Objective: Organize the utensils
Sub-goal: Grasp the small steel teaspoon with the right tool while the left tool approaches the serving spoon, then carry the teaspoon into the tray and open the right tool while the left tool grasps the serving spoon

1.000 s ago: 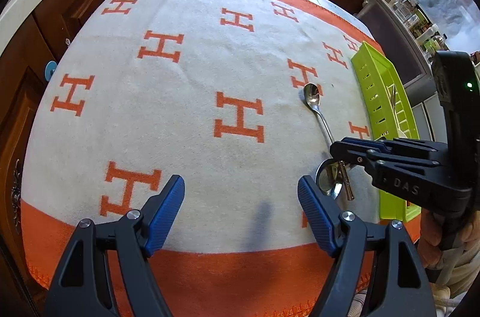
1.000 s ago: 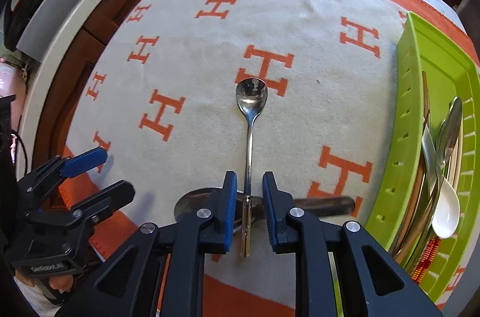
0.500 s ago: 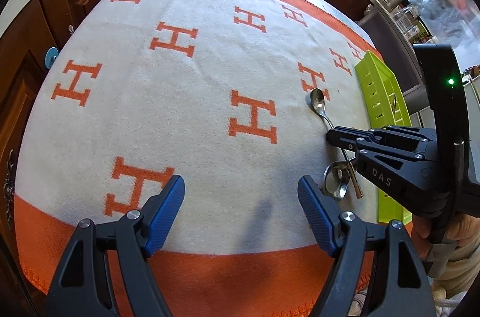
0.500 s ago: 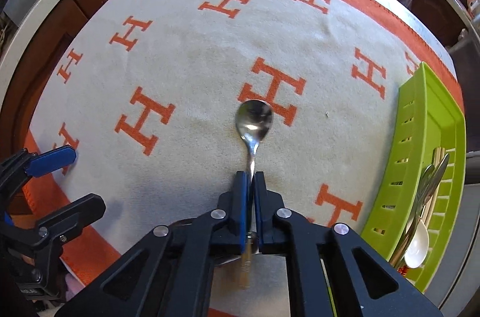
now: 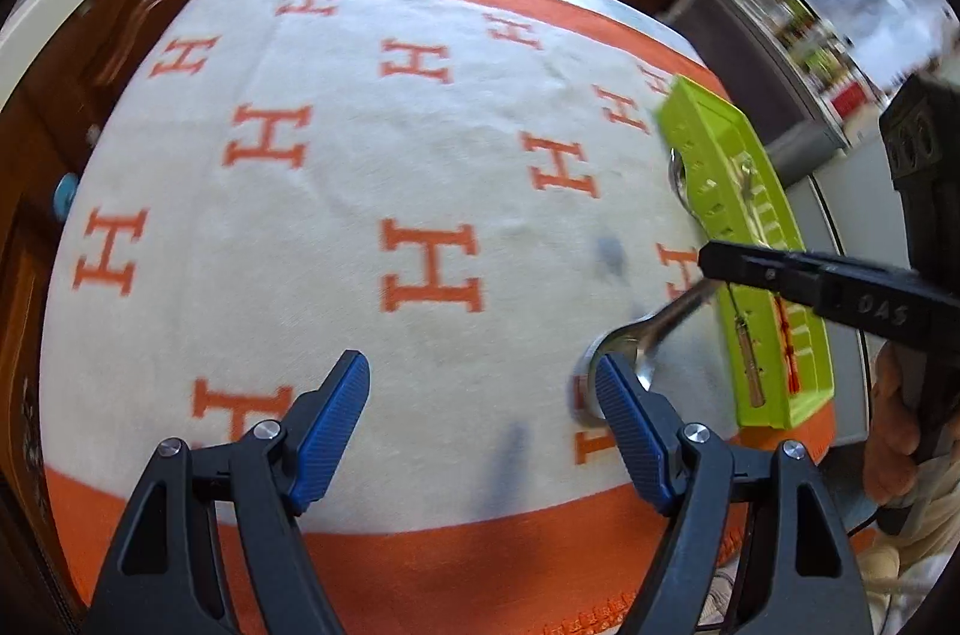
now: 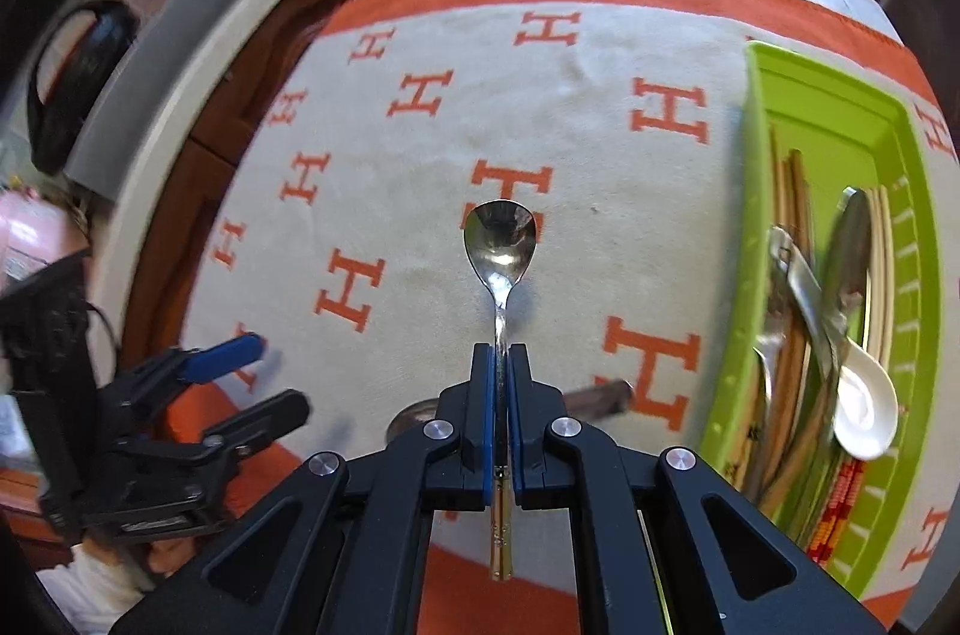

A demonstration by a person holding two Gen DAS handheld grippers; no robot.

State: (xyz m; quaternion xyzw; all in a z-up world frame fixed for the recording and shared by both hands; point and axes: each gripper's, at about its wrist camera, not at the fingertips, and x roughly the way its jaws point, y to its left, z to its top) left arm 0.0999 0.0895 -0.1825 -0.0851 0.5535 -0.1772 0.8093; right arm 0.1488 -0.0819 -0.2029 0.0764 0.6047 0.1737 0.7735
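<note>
The right gripper (image 6: 501,365) is clenched on the handle of a small spoon (image 6: 500,239), bowl pointing forward, lifted above the blanket (image 6: 420,227); the left gripper (image 5: 480,425) hangs with its jaws spread wide and nothing between them. A second, larger spoon (image 5: 630,341) lies on the blanket just beside the left gripper's right finger; the right view shows only its ends. Wide bare blanket lies ahead and to the left; a green tray (image 6: 900,143) lines the right edge; only the right view shows inside it: chopsticks, metal utensils, one white spoon (image 6: 864,407).
</note>
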